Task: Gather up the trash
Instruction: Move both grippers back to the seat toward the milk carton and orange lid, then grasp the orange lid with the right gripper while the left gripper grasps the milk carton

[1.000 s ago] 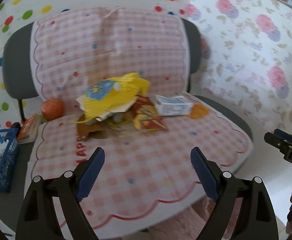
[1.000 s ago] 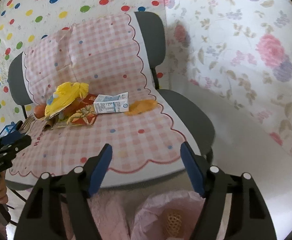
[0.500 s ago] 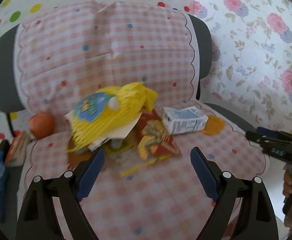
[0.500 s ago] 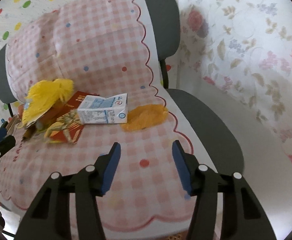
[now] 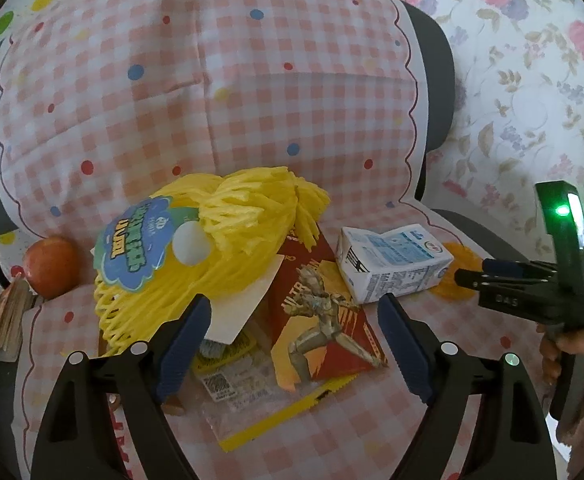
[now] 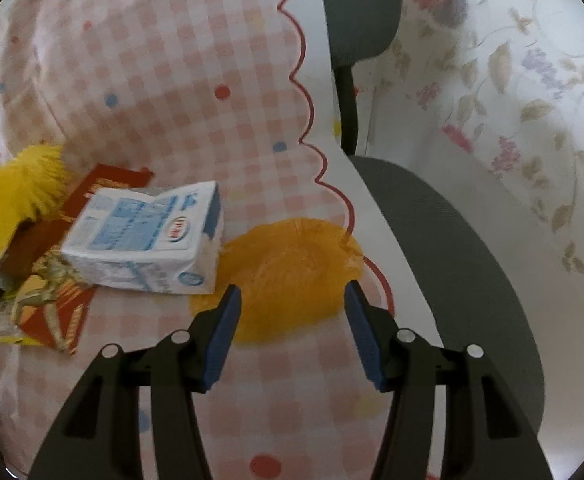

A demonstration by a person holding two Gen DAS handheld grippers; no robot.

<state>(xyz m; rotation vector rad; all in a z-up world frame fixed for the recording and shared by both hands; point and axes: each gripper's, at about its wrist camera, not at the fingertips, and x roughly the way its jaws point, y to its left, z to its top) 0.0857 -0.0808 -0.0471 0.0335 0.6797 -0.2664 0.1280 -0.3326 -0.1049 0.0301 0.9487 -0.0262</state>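
Trash lies on a chair seat under a pink checked cloth (image 5: 251,92). A yellow net bag with a blue-green label (image 5: 211,248), a red snack wrapper (image 5: 320,320), clear and yellow wrappers (image 5: 243,384) and a white-blue milk carton (image 5: 392,264) form the pile. My left gripper (image 5: 294,344) is open just in front of the red wrapper. My right gripper (image 6: 292,328) is open, its fingers either side of an orange net (image 6: 292,276) beside the carton (image 6: 147,244). The right gripper also shows in the left wrist view (image 5: 492,272).
An orange fruit (image 5: 51,266) sits at the seat's left edge beside a small book (image 5: 7,320). The grey chair back and seat (image 6: 452,264) show past the cloth on the right. A floral sheet (image 6: 532,100) hangs behind.
Both grippers have moved in close to the seat. The left now hovers at the wrapper pile; the right has narrowed somewhat and come down around the orange net.
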